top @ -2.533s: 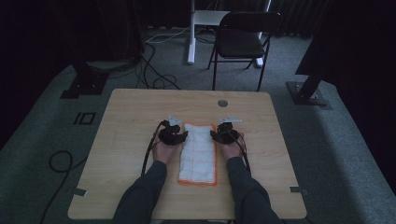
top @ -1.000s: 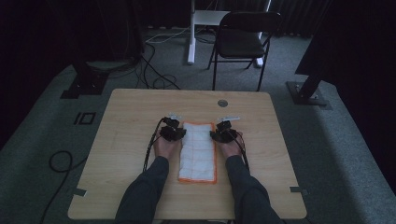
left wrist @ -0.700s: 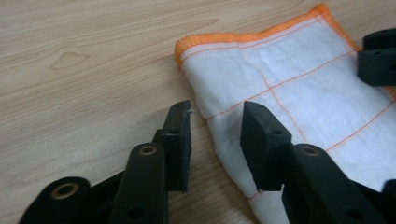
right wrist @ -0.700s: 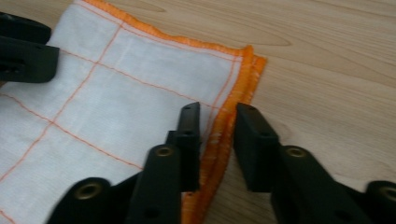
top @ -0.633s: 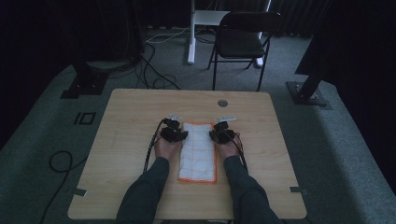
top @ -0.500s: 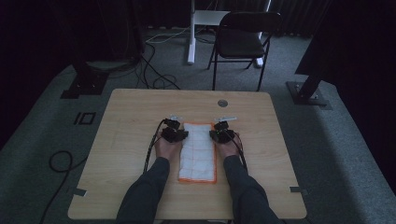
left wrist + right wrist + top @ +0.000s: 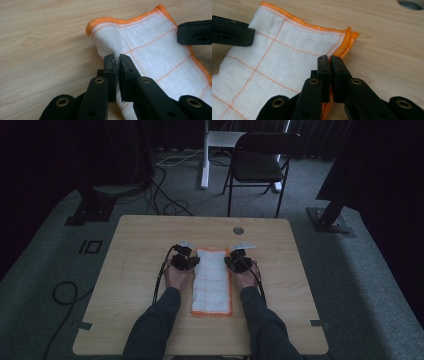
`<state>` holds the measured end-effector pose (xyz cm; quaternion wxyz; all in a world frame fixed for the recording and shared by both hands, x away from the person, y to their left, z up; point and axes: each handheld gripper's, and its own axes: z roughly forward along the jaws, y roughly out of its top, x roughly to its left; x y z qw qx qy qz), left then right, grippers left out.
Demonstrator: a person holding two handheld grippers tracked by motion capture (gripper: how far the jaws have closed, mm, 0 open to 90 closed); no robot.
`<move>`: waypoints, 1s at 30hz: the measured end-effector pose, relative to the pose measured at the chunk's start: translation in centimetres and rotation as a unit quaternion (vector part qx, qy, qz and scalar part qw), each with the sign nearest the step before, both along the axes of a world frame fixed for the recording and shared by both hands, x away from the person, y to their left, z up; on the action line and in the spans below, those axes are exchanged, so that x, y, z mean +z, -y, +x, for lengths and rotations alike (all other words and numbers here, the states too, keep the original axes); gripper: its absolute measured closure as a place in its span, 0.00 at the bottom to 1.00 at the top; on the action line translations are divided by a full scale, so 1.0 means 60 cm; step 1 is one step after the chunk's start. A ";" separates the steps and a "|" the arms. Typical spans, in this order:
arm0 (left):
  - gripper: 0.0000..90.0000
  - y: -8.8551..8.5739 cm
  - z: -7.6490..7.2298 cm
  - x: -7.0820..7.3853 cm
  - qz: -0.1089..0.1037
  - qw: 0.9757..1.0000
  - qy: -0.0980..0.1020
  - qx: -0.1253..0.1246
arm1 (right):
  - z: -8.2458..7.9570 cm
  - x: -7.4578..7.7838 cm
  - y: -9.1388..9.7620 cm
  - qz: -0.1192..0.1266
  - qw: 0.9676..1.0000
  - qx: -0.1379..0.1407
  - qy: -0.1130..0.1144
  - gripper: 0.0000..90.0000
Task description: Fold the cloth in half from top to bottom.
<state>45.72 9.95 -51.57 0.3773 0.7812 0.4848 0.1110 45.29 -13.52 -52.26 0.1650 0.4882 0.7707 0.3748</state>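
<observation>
**Both grippers now pinch the far corners of the cloth**

The white cloth with orange edging [image 7: 212, 281] lies flat in the middle of the wooden table [image 7: 135, 245], its long side running away from the person. A second ago the jaws of both grippers stood apart beside its far end; they have just been closing, and now each pair is pressed together with cloth between. The left gripper [image 7: 116, 62] holds a raised fold at the far left corner, and the right gripper [image 7: 329, 64] holds the orange edge at the far right corner. The hands themselves hardly move. I think the grasp is complete, so the cloth is ready to be lifted or folded toward the person.
</observation>
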 end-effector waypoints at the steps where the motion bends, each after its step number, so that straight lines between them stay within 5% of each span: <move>1: 0.95 0.000 -0.002 0.004 -0.001 1.000 0.003 -0.001 | -0.001 0.003 0.001 0.001 1.000 0.002 0.003 0.97; 12: 0.95 -0.015 -0.038 0.039 -0.011 1.000 0.024 -0.017 | -0.032 0.029 0.005 0.010 0.999 0.024 0.031 0.97; 21: 0.95 -0.026 -0.101 0.049 -0.028 0.998 0.040 -0.034 | -0.085 0.051 0.012 0.012 0.997 0.051 0.051 0.97; 30: 0.95 -0.034 -0.165 0.044 -0.035 0.998 0.029 -0.052 | -0.151 0.050 0.020 0.023 0.996 0.077 0.047 0.97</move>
